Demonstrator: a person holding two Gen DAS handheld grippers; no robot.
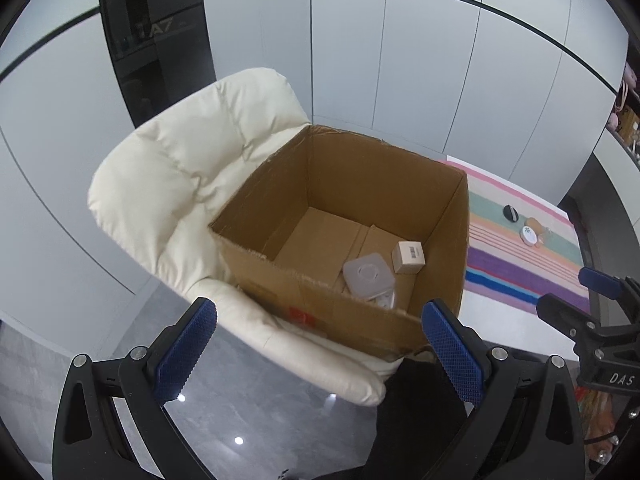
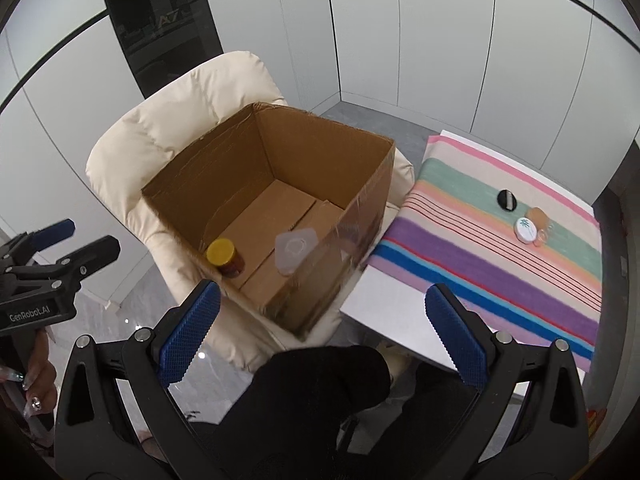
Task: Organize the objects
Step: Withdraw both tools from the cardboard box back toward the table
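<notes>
An open cardboard box [image 1: 360, 184] [image 2: 256, 168] stands on a cream padded chair [image 1: 168, 184] [image 2: 160, 128]. Inside it lie a translucent square container [image 1: 368, 276] [image 2: 294, 250], a small pale carton [image 1: 408, 257] and a yellow-lidded jar [image 2: 225, 258]. On the striped cloth [image 1: 520, 272] [image 2: 500, 272] to the right sit a black round item [image 1: 511, 213] [image 2: 506, 199], a white-lidded jar [image 1: 529, 235] [image 2: 526, 230] and an amber piece [image 2: 538, 216]. My left gripper [image 1: 320, 308] [image 2: 94, 234] hangs open and empty over the box's near edge. My right gripper [image 2: 324, 288] [image 1: 566, 288] is open and empty between box and table.
The cloth covers a white table [image 2: 384, 312] whose corner nearly touches the chair. Pale wall panels and a dark glass panel [image 1: 156, 40] stand behind. Grey glossy floor [image 1: 248, 408] lies below. A person's hand [image 2: 36, 380] and dark-clothed leg [image 2: 328, 380] are close underneath.
</notes>
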